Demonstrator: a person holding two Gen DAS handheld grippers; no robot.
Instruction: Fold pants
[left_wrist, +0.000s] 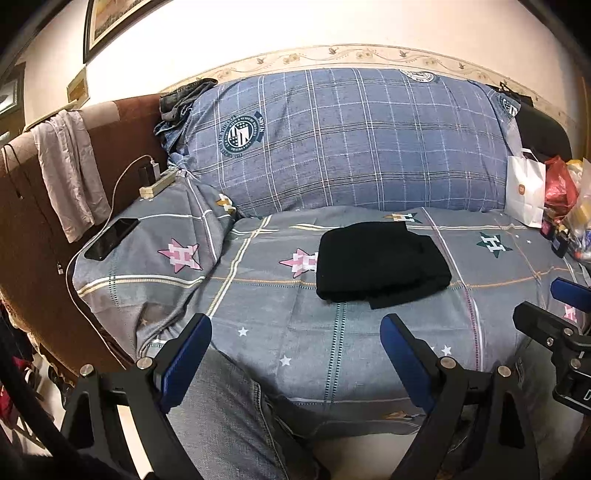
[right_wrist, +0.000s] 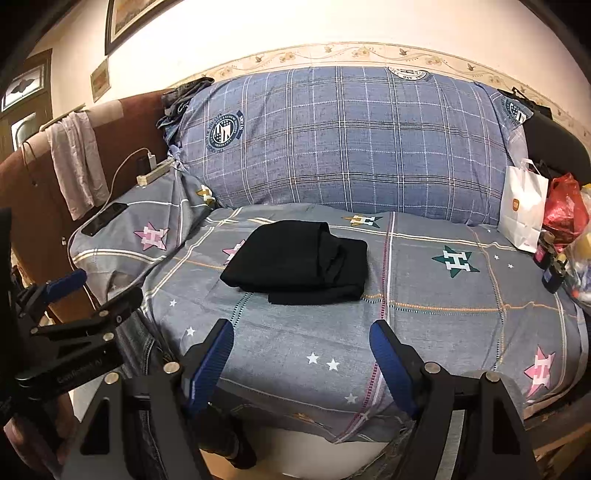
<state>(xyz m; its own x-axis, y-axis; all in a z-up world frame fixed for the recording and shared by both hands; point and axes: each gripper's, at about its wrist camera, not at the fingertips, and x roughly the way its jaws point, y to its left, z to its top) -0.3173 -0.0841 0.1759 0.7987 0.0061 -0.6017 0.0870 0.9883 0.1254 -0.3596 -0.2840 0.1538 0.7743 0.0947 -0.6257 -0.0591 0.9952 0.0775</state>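
Note:
Black pants (left_wrist: 380, 264) (right_wrist: 299, 264) lie folded into a compact stack on the grey star-patterned sheet (left_wrist: 332, 343) (right_wrist: 443, 295), in the middle of the bed. My left gripper (left_wrist: 297, 328) hovers over the bed's near edge, short of the pants, its blue pads wide apart and empty. My right gripper (right_wrist: 301, 334) also stands open and empty, just in front of the stack. Each gripper shows at the side of the other's view: the right one (left_wrist: 554, 310), the left one (right_wrist: 85, 291).
A big blue plaid pillow (left_wrist: 351, 144) leans on the wall behind. A phone (left_wrist: 110, 238) and power strip (left_wrist: 157, 182) lie at the left; a white paper bag (left_wrist: 526, 192), red bag (right_wrist: 565, 210) and small bottles (right_wrist: 552, 262) crowd the right. A jeans-clad knee (left_wrist: 225, 413) is below.

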